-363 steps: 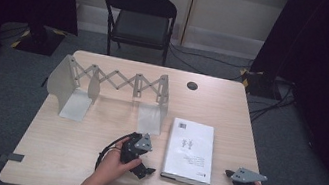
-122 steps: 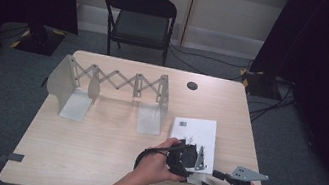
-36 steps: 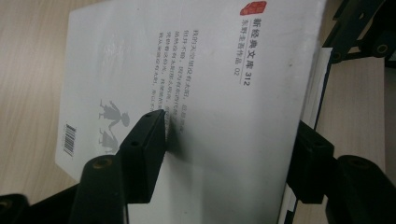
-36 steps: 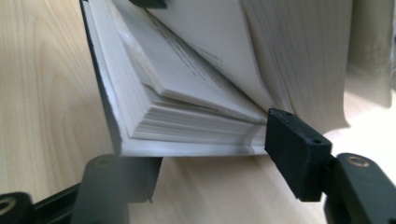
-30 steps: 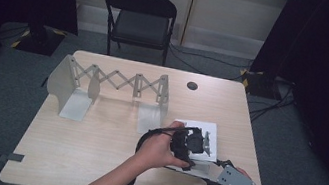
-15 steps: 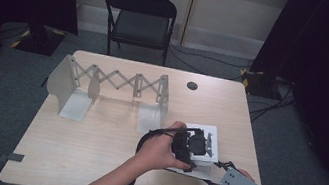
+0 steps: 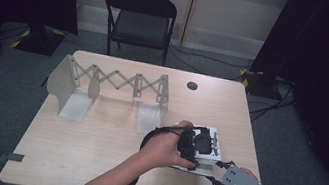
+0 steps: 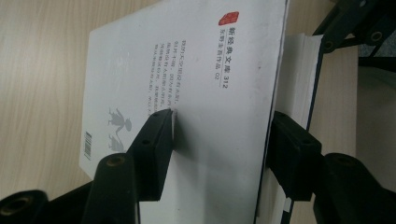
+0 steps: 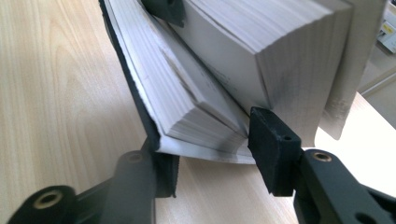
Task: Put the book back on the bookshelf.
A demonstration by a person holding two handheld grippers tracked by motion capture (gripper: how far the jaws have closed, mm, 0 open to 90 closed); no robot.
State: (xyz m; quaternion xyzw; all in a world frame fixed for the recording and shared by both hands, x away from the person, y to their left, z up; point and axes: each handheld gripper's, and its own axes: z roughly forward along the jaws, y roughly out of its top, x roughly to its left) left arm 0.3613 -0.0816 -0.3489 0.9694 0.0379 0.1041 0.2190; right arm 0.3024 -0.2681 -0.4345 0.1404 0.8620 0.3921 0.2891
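Two grippers hold one paperback book [image 7: 207, 150] above the table [image 7: 94, 136]. Left gripper [image 8: 219, 140] is clamped across its cover; right gripper [image 9: 210, 154] is clamped on a lower wedge of pages. Next move probably calls for standing it in the expanding book rack [image 7: 113, 81].

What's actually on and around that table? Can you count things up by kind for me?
Books: 1, the white book
Expanding racks: 1, the accordion rack
Dark round discs on the table: 1, the disc
Hand-held grippers: 2, left gripper, right gripper
Chairs: 1, the folding chair
Total: 6
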